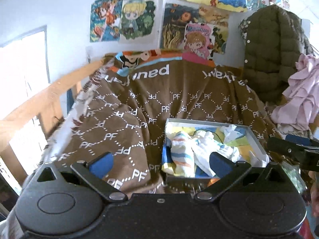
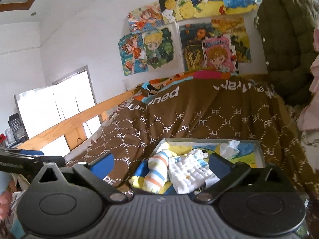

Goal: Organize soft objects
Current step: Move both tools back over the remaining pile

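Left hand-held gripper (image 1: pixel 160 162) spread wide and empty above the brown blanket (image 1: pixel 123 117)
Left wrist view: soft cloths (image 1: pixel 187 149) sit gathered in the box (image 1: pixel 257 141) on the bed, keeping them together; right wrist view: right hand-held gripper (image 2: pixel 161 164) likewise gapes empty over that box

— Inventory count?
— I see one box (image 1: pixel 257 139), one striped sock (image 1: pixel 182 152), one white cloth (image 2: pixel 189 171), one tissue (image 2: pixel 229 147), one brown blanket (image 1: pixel 123 119), one green jacket (image 1: pixel 271 49).
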`<state>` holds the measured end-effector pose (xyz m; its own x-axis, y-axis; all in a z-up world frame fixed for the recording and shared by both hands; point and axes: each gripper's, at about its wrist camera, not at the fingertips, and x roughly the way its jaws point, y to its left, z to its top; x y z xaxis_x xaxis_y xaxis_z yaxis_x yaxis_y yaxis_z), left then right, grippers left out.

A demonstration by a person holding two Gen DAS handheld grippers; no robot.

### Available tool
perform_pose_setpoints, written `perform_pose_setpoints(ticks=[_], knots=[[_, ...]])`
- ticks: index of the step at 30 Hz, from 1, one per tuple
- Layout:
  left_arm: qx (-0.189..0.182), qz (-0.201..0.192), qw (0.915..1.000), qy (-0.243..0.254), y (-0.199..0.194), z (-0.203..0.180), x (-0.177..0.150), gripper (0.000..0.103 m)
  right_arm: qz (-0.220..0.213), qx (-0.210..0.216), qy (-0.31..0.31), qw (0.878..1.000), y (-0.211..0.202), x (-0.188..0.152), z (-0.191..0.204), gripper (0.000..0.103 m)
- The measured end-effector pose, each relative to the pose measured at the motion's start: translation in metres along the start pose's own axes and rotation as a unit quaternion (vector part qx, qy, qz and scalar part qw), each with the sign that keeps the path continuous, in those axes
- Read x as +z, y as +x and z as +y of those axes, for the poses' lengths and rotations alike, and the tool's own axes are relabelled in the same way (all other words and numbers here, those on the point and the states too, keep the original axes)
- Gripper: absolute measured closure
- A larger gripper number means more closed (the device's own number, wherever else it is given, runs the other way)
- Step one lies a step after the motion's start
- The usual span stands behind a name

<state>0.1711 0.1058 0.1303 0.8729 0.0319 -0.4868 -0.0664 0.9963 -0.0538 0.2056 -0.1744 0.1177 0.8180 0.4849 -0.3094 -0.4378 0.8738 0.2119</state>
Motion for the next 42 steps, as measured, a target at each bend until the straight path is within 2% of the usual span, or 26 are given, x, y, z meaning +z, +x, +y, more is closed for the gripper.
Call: perform_pose_setpoints(ticks=[7,12,16,22,25,29,36,42], knots=[[-0.018,0.007,0.9997,0.016,-0.057,-0.005,-0.035,0.001,-0.003,-0.006,-0.043,0.999,-0.058,-0.033,0.019,0.0],[-0.049,0.005,0.9975,0.051,-0.073,-0.02,-0.061,0.001,0.007,-0.017,-0.081,0.997,-0.079,-0.063,0.032,0.0],[-0.05,0.003,0.9959,0.075,-0.079,-0.03,-0.086,0.001,0.031,-0.021,-0.096,0.995,-0.081,-0.091,0.033,0.0],[-0.044,-0.011,0.9975,0.054,-0.08,-0.042,-0.112,0.001,0.055,-0.011,-0.076,0.996,-0.079,-0.112,0.017,0.0],[-0.038,-0.038,0.9971,0.055,-0.075,-0.052,-0.123,0.001,0.062,-0.008,-0.05,0.997,-0.08,-0.119,0.004,0.0],[-0.029,-0.024,0.9987,0.034,-0.067,-0.063,-0.133,0.001,0.078,-0.01,-0.034,0.996,-0.078,-0.124,-0.009,0.0],[-0.002,0.032,0.9991,0.028,-0.05,-0.075,-0.151,0.001,0.127,0.01,-0.021,0.992,-0.071,-0.135,-0.016,0.0],[0.021,0.053,0.9984,0.003,-0.047,-0.067,-0.158,0.001,0.146,-0.004,-0.008,0.989,-0.067,-0.137,-0.021,0.0]])
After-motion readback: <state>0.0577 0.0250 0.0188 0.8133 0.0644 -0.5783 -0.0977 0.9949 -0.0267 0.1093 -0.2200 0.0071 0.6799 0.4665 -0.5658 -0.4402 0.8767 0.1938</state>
